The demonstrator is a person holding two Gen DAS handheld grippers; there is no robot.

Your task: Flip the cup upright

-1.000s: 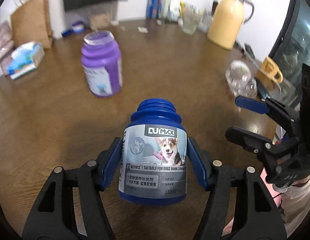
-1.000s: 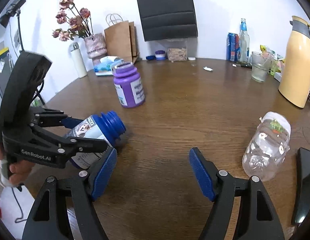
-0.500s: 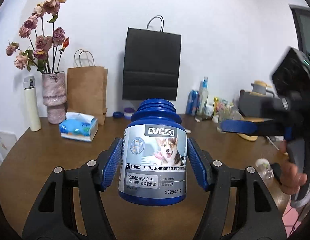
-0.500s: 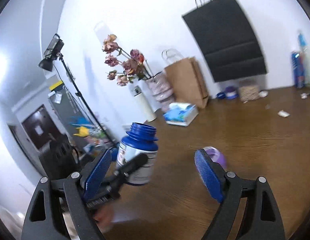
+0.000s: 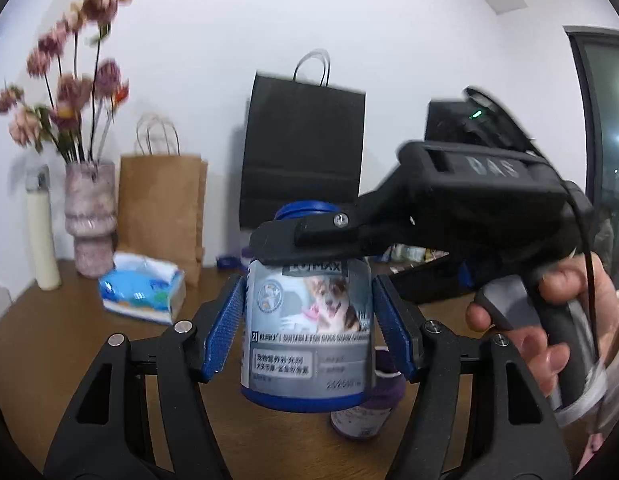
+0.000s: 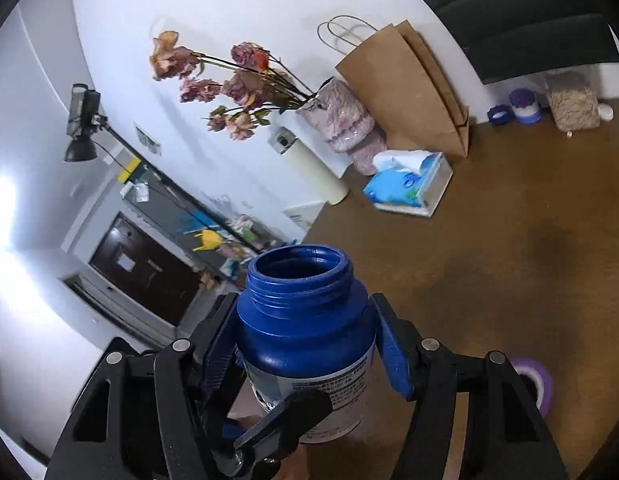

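The blue open-mouthed jar [image 5: 307, 332] with a grey dog-print label is held upright in the air, mouth up. My left gripper [image 5: 307, 332] is shut on its lower body, blue pads on both sides. My right gripper [image 6: 305, 336] reaches in from the right and its blue pads touch the jar's blue shoulder [image 6: 301, 320] on both sides. In the left wrist view one black right finger [image 5: 309, 240] crosses the front of the jar's neck. The jar's mouth [image 6: 297, 264] is open and looks empty.
A purple jar [image 5: 369, 412] stands on the brown table [image 5: 69, 340] below and behind the held jar; its top shows in the right wrist view [image 6: 533, 380]. At the back stand a tissue box [image 5: 141, 292], flower vase [image 5: 89, 220], brown paper bag [image 5: 161, 200] and black bag [image 5: 305, 152].
The left gripper has lifted the jar off the table and held it upright. The right gripper has swung in and closed onto the jar's upper part.
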